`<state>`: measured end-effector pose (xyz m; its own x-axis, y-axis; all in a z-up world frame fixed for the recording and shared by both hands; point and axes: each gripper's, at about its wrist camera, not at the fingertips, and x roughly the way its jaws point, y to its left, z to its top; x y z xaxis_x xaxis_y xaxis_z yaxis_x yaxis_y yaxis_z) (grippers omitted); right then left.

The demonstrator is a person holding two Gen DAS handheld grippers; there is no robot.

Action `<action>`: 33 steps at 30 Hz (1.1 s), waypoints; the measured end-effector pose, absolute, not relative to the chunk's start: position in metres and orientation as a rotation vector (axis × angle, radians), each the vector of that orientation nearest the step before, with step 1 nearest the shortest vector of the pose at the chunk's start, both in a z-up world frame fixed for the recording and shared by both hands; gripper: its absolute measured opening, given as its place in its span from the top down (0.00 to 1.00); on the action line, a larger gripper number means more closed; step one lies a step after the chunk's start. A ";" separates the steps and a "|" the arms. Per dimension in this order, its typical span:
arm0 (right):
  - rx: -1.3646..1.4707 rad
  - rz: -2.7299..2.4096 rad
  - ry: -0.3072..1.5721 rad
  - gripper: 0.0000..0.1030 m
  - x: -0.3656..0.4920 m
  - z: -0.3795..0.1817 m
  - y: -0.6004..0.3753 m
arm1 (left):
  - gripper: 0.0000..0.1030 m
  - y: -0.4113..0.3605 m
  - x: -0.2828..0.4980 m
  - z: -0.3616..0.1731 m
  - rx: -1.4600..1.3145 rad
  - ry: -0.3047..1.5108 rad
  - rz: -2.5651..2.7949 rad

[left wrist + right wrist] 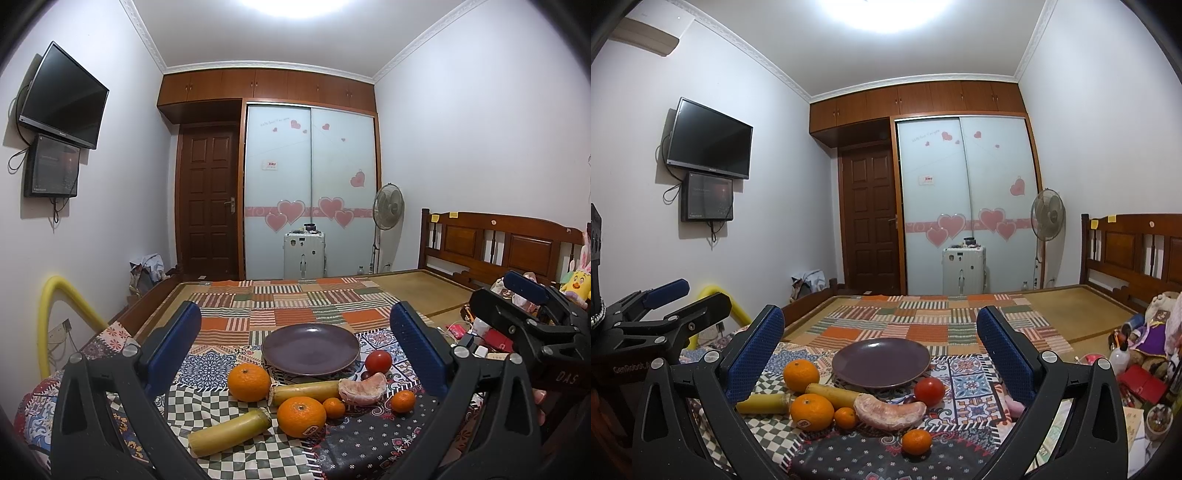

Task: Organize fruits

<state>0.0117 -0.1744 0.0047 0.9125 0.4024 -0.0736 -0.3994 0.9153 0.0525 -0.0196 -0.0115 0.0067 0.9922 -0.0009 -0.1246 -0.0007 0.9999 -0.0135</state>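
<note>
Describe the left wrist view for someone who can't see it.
An empty purple plate sits on a patchwork cloth, with oranges, a tomato and yellow stalks scattered in front. The left gripper, blue jaws wide open, frames them.

A bedroom in a home.
A wooden bed [491, 243], a wardrobe [310, 192] and a TV [62, 96] are filling the room.

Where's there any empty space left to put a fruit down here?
The purple plate is bare, and the striped quilt behind it is open. In front of the plate it is crowded: oranges, yellow stalks, tomato and a peeled segment.
</note>
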 end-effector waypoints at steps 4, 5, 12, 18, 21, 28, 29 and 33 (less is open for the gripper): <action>0.040 0.416 0.084 0.00 0.012 0.005 -0.174 | 0.00 -0.011 -0.019 0.005 -0.016 0.128 -0.002; 0.041 0.415 0.084 0.00 0.013 0.005 -0.174 | 0.00 -0.012 -0.019 0.005 -0.015 0.128 -0.001; 0.045 0.418 0.086 0.00 0.013 0.005 -0.174 | 0.00 -0.010 -0.018 0.004 -0.017 0.128 -0.001; 0.041 0.421 0.089 0.00 0.013 0.003 -0.170 | 0.00 -0.009 -0.017 0.003 -0.018 0.134 -0.001; 0.042 0.422 0.089 0.00 0.013 0.002 -0.170 | 0.00 -0.008 -0.016 0.003 -0.021 0.137 -0.001; 0.026 0.407 0.107 0.00 0.017 -0.002 -0.167 | 0.00 -0.005 -0.012 -0.002 -0.013 0.150 0.000; 0.019 0.402 0.115 0.00 0.019 -0.004 -0.167 | 0.00 -0.004 -0.010 -0.004 -0.007 0.155 0.001; -0.004 0.382 0.166 0.00 0.030 -0.017 -0.168 | 0.00 0.003 0.001 -0.013 0.009 0.201 0.007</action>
